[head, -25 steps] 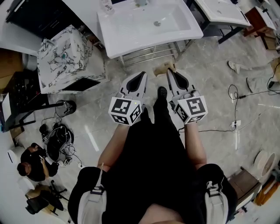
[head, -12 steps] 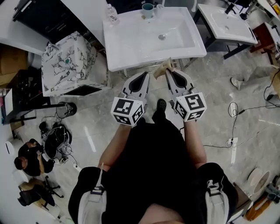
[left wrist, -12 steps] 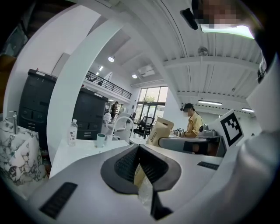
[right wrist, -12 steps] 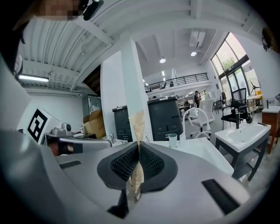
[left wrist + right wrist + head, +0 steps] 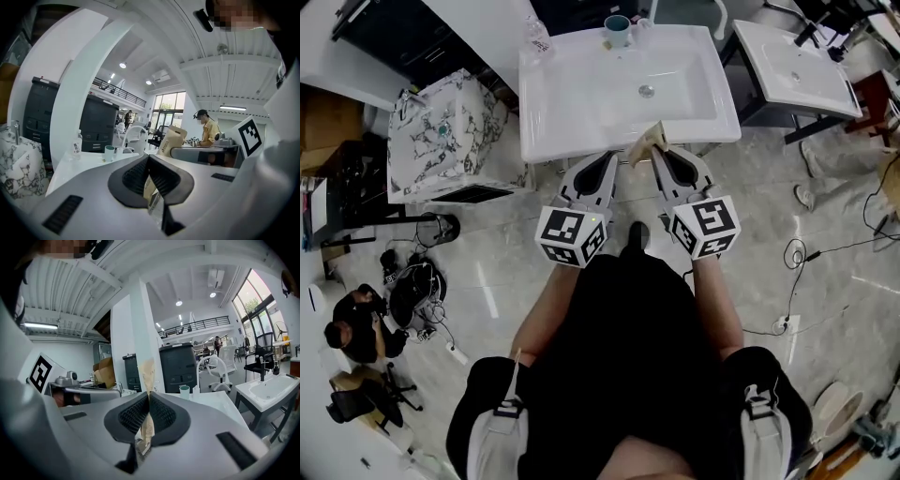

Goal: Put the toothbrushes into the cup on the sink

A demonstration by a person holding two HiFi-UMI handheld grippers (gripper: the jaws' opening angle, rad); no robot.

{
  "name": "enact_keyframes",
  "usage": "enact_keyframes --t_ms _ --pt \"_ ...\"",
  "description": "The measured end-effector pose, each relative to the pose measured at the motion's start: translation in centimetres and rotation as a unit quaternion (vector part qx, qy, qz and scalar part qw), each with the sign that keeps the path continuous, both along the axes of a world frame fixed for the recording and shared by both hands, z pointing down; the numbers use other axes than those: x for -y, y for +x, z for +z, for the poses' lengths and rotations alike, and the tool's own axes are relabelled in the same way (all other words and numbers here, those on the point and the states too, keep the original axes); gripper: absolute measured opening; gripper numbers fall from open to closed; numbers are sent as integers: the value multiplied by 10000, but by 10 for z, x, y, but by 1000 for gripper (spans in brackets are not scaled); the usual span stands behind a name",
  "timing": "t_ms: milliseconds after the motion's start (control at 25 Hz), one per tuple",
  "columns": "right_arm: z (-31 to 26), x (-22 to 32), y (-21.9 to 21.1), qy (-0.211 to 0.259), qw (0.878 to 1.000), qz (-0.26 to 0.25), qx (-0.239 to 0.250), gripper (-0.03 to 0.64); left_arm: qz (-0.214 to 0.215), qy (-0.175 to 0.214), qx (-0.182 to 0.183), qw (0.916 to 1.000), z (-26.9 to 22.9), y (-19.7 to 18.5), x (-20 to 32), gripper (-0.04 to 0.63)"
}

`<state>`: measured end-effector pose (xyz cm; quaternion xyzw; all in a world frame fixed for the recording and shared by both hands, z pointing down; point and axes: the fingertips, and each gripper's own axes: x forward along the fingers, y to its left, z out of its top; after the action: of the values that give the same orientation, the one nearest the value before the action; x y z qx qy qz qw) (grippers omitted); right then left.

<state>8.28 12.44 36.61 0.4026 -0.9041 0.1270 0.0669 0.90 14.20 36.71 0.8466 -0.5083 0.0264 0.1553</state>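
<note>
A teal cup (image 5: 617, 30) stands on the back rim of the white sink (image 5: 572, 103); it also shows in the left gripper view as the cup (image 5: 109, 153) and in the right gripper view as the cup (image 5: 184, 391). My right gripper (image 5: 661, 153) is shut on a tan paper toothbrush packet (image 5: 645, 144), which sticks up between the jaws as the packet (image 5: 148, 376). My left gripper (image 5: 607, 159) is shut on a pale packet (image 5: 150, 186) that barely protrudes. Both grippers hover at the sink's front edge, side by side.
A small bottle (image 5: 536, 36) stands at the sink's back left corner. A marbled cabinet (image 5: 441, 131) sits to the left, and a second sink (image 5: 797, 66) on a dark stand to the right. Cables and gear lie on the floor at left, beside a seated person (image 5: 352, 333).
The sink has come nearer and lower in the head view as the person stepped toward it. Both grippers, still shut on their packets, now reach its front edge.
</note>
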Motion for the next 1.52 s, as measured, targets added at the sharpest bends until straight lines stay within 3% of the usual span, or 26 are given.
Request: enact_keyframes --t_ms 320,800,1520 --pt "12 12 20 -90 9999 -146 -6 31 -154 -24 83 9998 5 19 16 15" --pt "22 39 20 -238 9996 -122 6 32 -180 -246 63 9995 22 17 39 14" --pt "15 173 -2 -283 9992 232 -176 32 85 -418 -227 9988 30 -10 175 15"
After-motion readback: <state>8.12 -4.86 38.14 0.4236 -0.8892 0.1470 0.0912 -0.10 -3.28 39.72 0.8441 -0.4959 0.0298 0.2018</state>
